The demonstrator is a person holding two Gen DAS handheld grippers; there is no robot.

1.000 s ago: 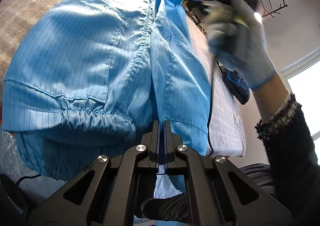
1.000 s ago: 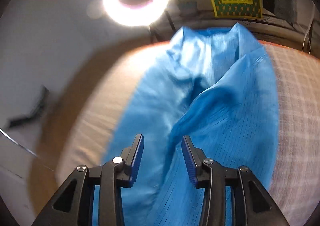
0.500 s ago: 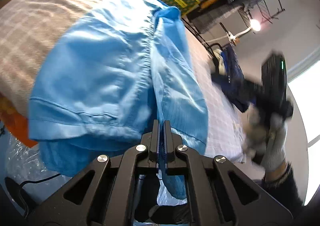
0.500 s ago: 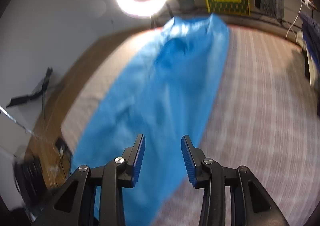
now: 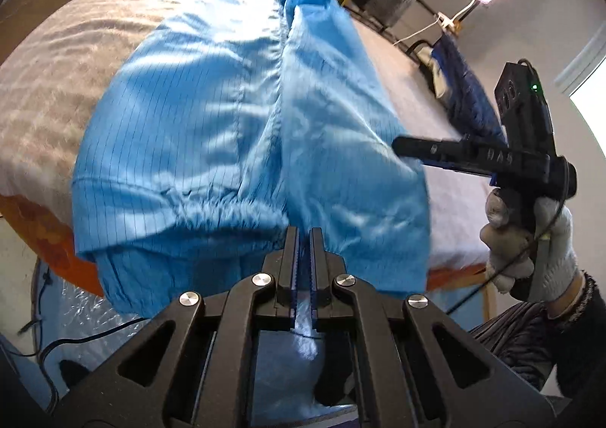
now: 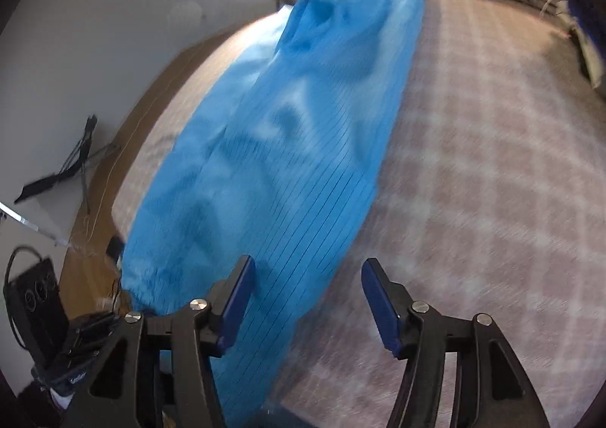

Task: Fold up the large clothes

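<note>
Lying lengthwise on the bed [image 5: 49, 87], over its checked cover [image 6: 492, 163]: the blue garment [image 5: 212, 117], folded along its length, hem end hanging over the near edge of the bed. Pinching the hem of the blue garment: the left hand-held gripper [image 5: 302, 238], jaws closed tight on a fold of the fabric. Hovering at the garment's right edge: the right hand-held gripper [image 6: 306, 299], held in a gloved hand [image 5: 530, 238], jaws just opening and standing apart, pressing on nothing, the garment's edge lying beneath them.
</note>
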